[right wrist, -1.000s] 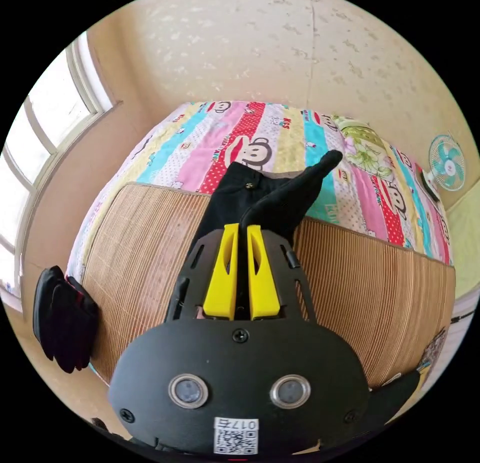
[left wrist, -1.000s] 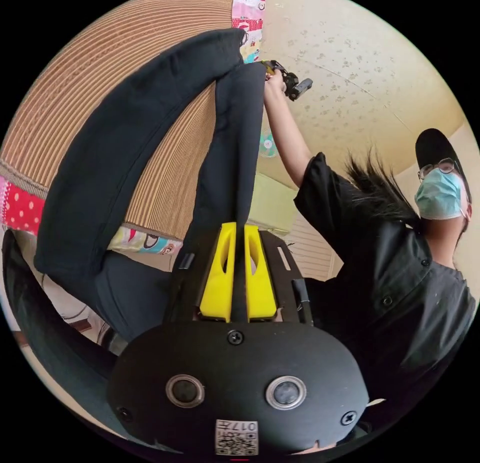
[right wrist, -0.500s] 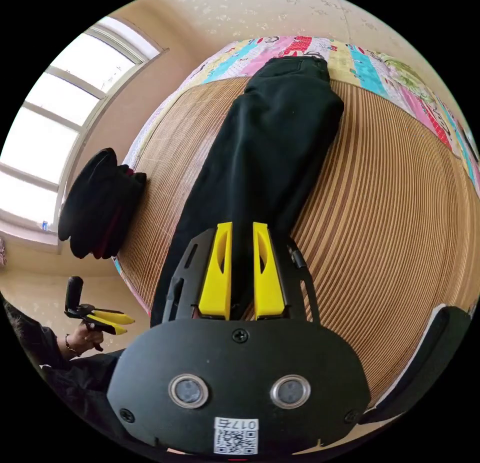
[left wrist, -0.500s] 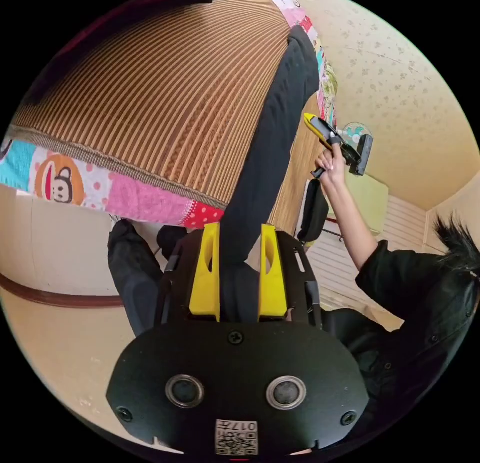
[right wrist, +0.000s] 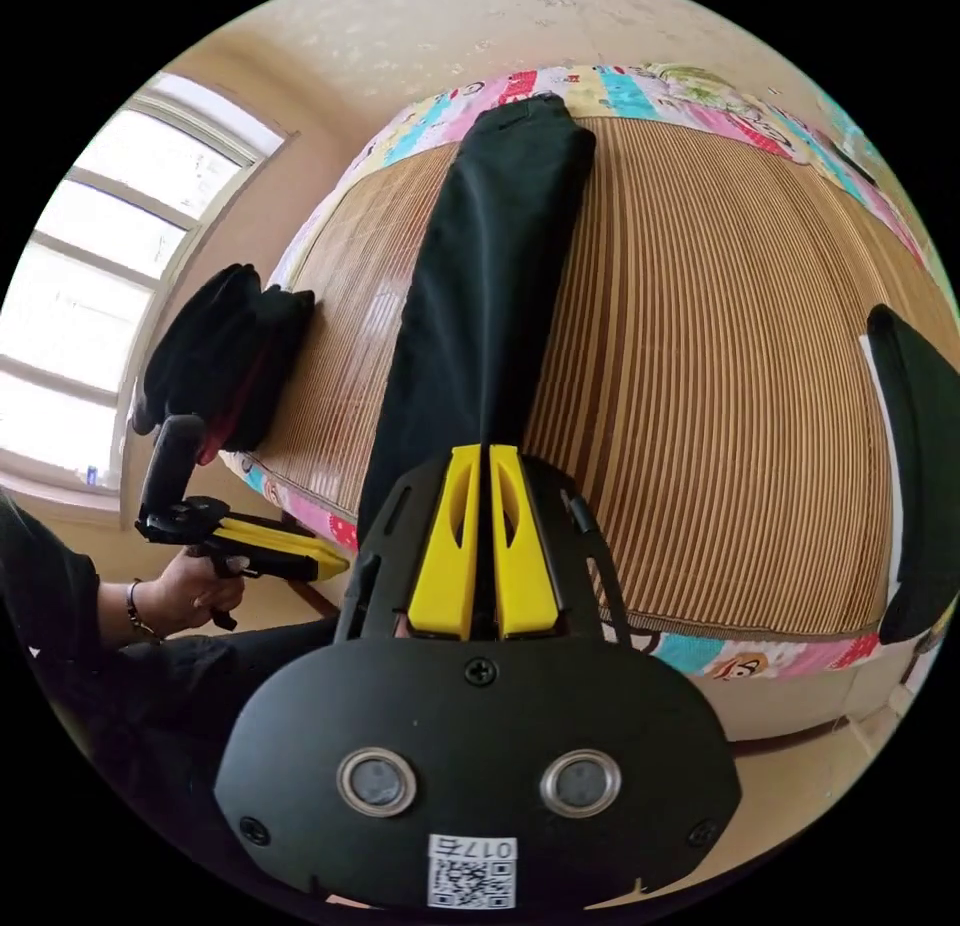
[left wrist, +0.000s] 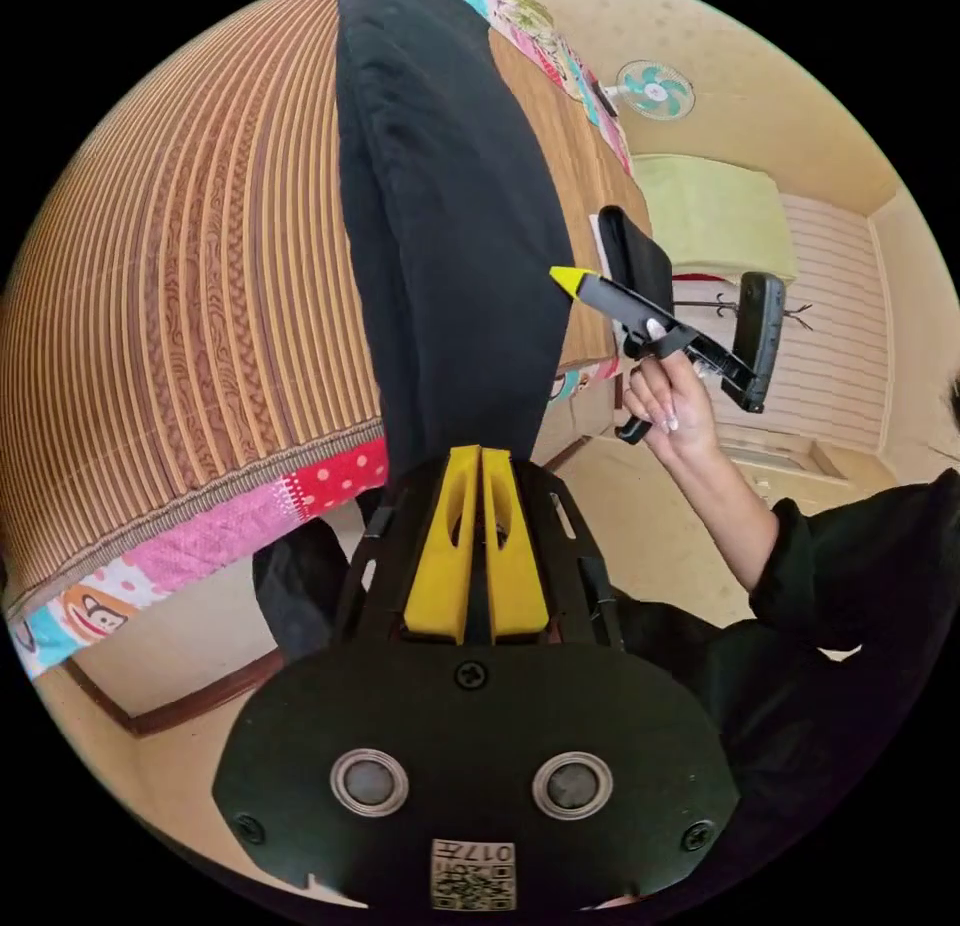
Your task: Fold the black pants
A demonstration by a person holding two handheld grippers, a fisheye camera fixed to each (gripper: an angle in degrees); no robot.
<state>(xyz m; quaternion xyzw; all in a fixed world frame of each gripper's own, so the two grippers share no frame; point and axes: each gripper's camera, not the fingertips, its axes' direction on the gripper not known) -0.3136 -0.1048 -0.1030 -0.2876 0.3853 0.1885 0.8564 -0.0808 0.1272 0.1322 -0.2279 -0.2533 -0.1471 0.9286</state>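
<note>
pants leg ends: the black pants (left wrist: 450,226) run down behind the left gripper (left wrist: 478,461) and its housing, so their lower ends are hidden; in the right gripper view the pants (right wrist: 480,276) likewise pass behind the right gripper (right wrist: 478,461).
jaw contact: whether cloth sits between either pair of closed yellow jaws cannot be told.
folded pile: the dark folded clothes (right wrist: 225,351) by the window are too shadowed to tell apart.
black item at bed edge: the dark object (right wrist: 920,466) is cut off by the picture's rim.
person: body cut by the frame edge.
</note>
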